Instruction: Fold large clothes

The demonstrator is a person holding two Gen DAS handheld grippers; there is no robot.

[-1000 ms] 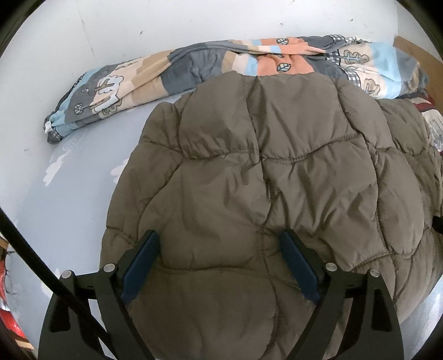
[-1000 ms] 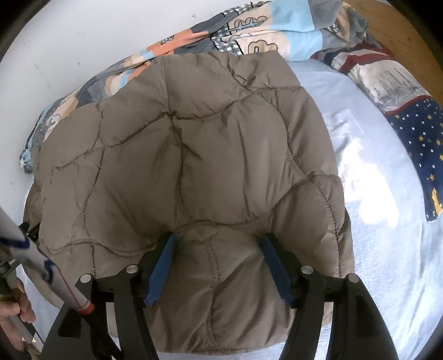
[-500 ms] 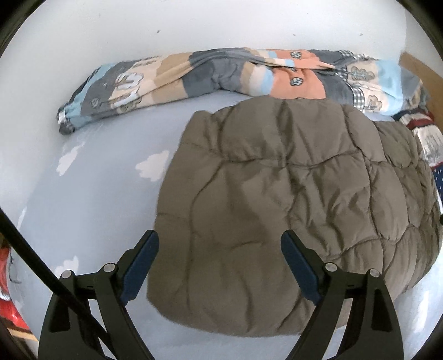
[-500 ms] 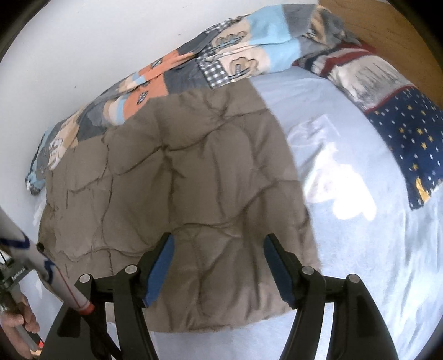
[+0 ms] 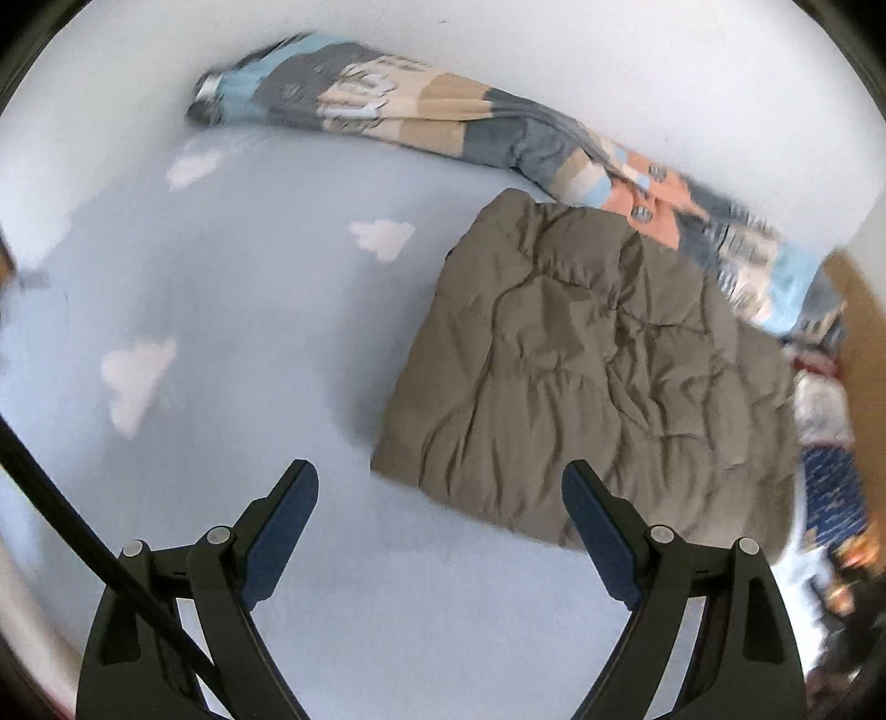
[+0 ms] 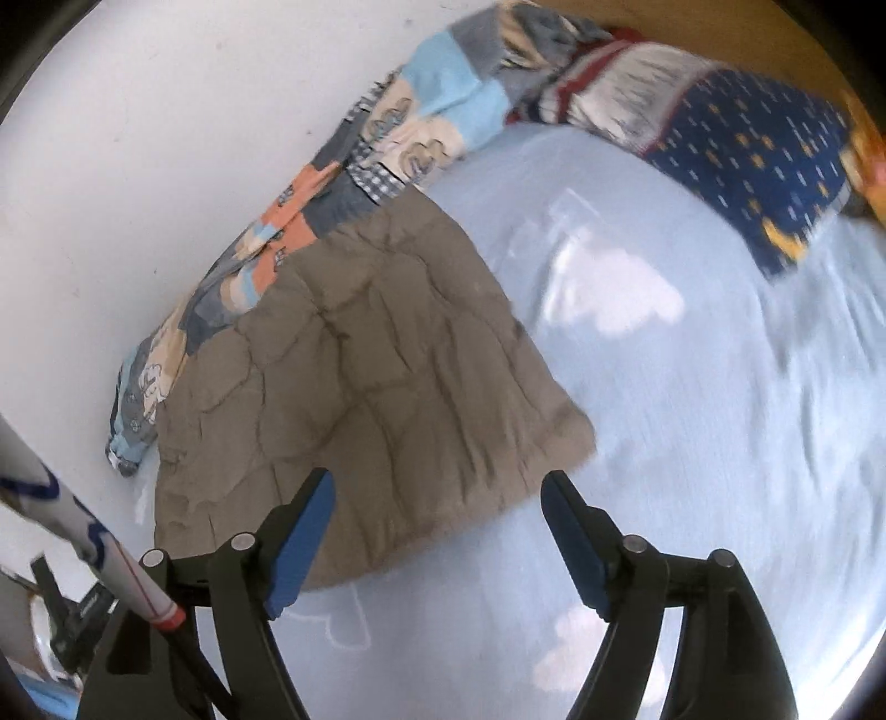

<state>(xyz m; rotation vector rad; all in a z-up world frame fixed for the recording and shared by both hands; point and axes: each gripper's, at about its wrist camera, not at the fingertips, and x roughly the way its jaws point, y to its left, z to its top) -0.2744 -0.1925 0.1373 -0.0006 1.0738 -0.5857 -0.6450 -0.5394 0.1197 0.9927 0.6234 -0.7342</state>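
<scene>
A brown quilted puffer jacket [image 5: 598, 376] lies folded into a flat block on the light blue bed sheet [image 5: 232, 354]. It also shows in the right wrist view [image 6: 360, 382]. My left gripper [image 5: 440, 498] is open and empty, held above the sheet in front of the jacket's near left corner. My right gripper [image 6: 437, 507] is open and empty, above the jacket's near right edge. Neither gripper touches the jacket.
A patchwork blanket [image 5: 421, 116] lies rolled along the white wall behind the jacket, also in the right wrist view [image 6: 310, 205]. A navy starred pillow [image 6: 764, 149] lies at the far right by a wooden headboard [image 6: 736, 33]. The sheet has white cloud prints [image 5: 135, 376].
Both grippers have pulled back and up from the jacket. One second ago their fingers rested on the fabric; now the whole folded jacket lies free ahead of them.
</scene>
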